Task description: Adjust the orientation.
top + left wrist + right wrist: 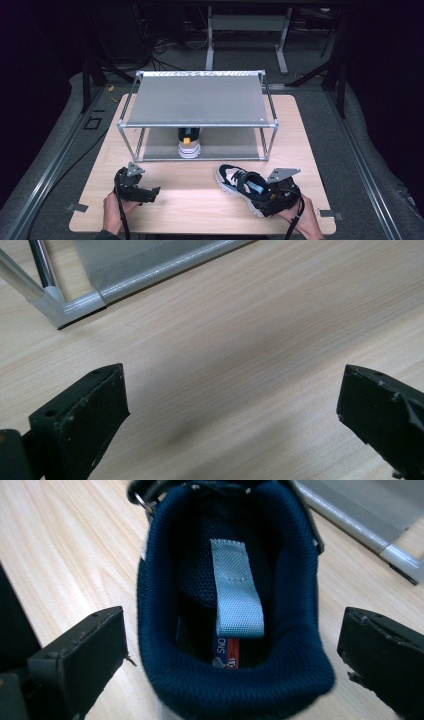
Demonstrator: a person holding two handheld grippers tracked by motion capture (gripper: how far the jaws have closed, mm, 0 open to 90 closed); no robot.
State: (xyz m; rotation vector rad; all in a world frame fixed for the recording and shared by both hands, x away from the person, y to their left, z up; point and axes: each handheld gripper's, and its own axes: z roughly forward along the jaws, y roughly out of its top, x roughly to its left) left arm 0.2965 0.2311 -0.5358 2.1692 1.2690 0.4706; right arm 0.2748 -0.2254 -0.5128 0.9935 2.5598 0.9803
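A dark blue and white sneaker (240, 185) lies on the wooden table (190, 200) at the front right, toe pointing left and away. My right gripper (277, 196) is at its heel, open, one jaw on each side of the padded blue collar (230, 680) without touching it. A light blue pull tab (235, 590) hangs inside the shoe. A second sneaker (189, 143) with an orange tab stands on the lower shelf of the metal rack (197, 102). My left gripper (145, 194) rests open over bare wood (235, 380) at the front left.
The two-shelf grey rack fills the table's middle and back; its front corner post (55, 302) is near my left gripper. A person's hands hold both grippers at the table's front edge. Dark floor, cables and table legs lie beyond.
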